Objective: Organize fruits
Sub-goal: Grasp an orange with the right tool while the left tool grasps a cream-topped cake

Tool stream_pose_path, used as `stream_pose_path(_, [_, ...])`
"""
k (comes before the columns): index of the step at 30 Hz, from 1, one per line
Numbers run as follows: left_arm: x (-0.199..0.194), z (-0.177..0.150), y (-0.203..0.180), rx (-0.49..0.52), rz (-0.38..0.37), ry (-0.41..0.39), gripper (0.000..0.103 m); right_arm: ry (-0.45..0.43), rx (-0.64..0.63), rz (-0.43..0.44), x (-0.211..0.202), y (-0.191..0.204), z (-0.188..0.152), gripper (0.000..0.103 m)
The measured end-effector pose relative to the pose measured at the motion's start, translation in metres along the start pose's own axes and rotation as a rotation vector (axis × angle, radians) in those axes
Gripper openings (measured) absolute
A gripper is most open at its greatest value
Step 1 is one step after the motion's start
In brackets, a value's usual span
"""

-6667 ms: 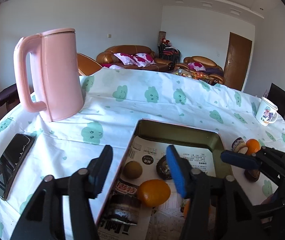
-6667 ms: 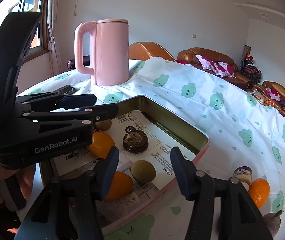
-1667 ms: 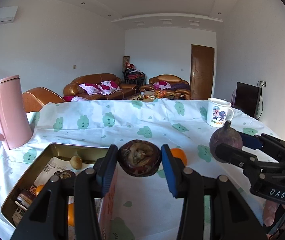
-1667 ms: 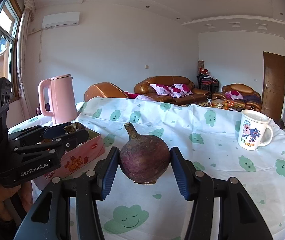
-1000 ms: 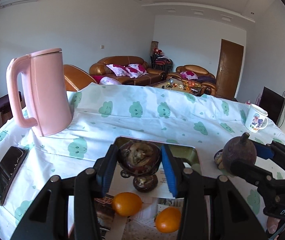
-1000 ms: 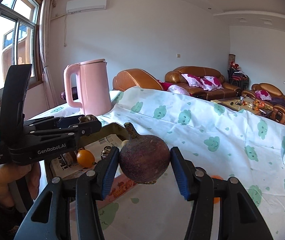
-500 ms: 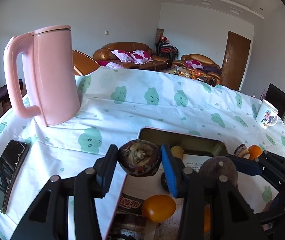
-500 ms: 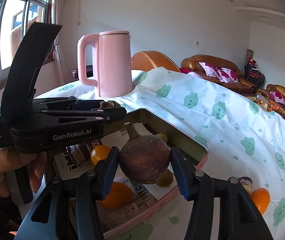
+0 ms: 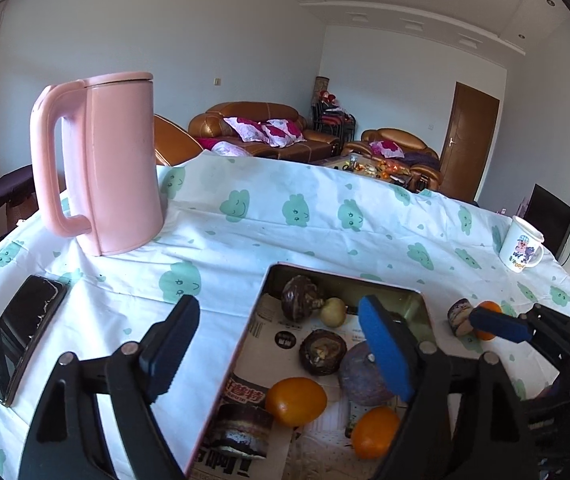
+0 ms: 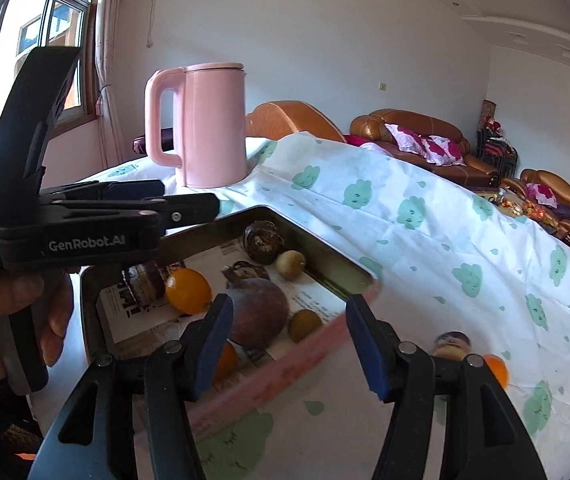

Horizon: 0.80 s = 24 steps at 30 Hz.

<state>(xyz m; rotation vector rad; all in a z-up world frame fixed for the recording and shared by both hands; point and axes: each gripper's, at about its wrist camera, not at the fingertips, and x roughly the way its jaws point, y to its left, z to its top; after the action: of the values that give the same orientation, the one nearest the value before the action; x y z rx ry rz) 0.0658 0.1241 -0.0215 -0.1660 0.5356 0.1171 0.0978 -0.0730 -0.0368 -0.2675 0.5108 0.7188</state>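
A pink-rimmed metal tray [image 9: 345, 276] [image 10: 325, 256] lined with printed paper holds several fruits. My left gripper [image 9: 281, 336] hangs over its near left edge; its jaws are opening and stand wide with nothing between them. A dark mangosteen [image 9: 299, 304] [image 10: 263, 242] lies in the far corner beside a small tan fruit [image 9: 333, 312]. My right gripper [image 10: 289, 340] hovers above the tray's right side with its jaws opening. The big purple mangosteen [image 10: 259, 312] [image 9: 365, 376] rests on the paper just beyond its left finger, free of the pads. Two oranges [image 9: 296, 396] lie near it.
A pink kettle [image 9: 113, 164] [image 10: 209, 128] stands behind the tray on the cloud-print cloth. A phone [image 9: 17, 336] lies at the left. A mug [image 9: 521, 244] stands far right. A cut mangosteen [image 10: 451, 340] and an orange [image 10: 495, 366] sit on the cloth right of the tray.
Both grippers have let go. The dark mangosteen from the left gripper now lies in the tray's far corner. The purple one from the right gripper rests on the paper.
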Motion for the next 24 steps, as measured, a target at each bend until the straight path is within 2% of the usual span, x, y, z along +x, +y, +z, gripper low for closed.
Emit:
stream_pose_path(6, [-0.009, -0.001, -0.046, 0.044, -0.068, -0.027, 0.094, 0.026, 0.125, -0.223, -0.032, -0.086, -0.023, 0.065])
stream_pose_path(8, [-0.010, -0.002, -0.062, 0.063, -0.085, -0.031, 0.097, 0.039, 0.182, -0.246, -0.034, -0.108, -0.028, 0.065])
stream_pose_path(12, [-0.008, -0.005, -0.090, 0.102, -0.104, -0.018, 0.097, 0.077, 0.203, -0.238, -0.023, -0.120, -0.032, 0.065])
stream_pose_path(15, [-0.004, -0.006, -0.106, 0.133, -0.097, -0.009, 0.097, 0.076, 0.270, -0.142, -0.013, -0.125, -0.029, 0.065])
stream_pose_path(20, [0.001, -0.008, -0.118, 0.159, -0.096, 0.008, 0.097, 0.152, 0.206, -0.087, 0.011, -0.109, -0.026, 0.065])
stream_pose_path(24, [0.001, -0.008, -0.122, 0.170, -0.102, 0.010, 0.097, 0.193, 0.238, -0.051, 0.019, -0.117, -0.030, 0.063])
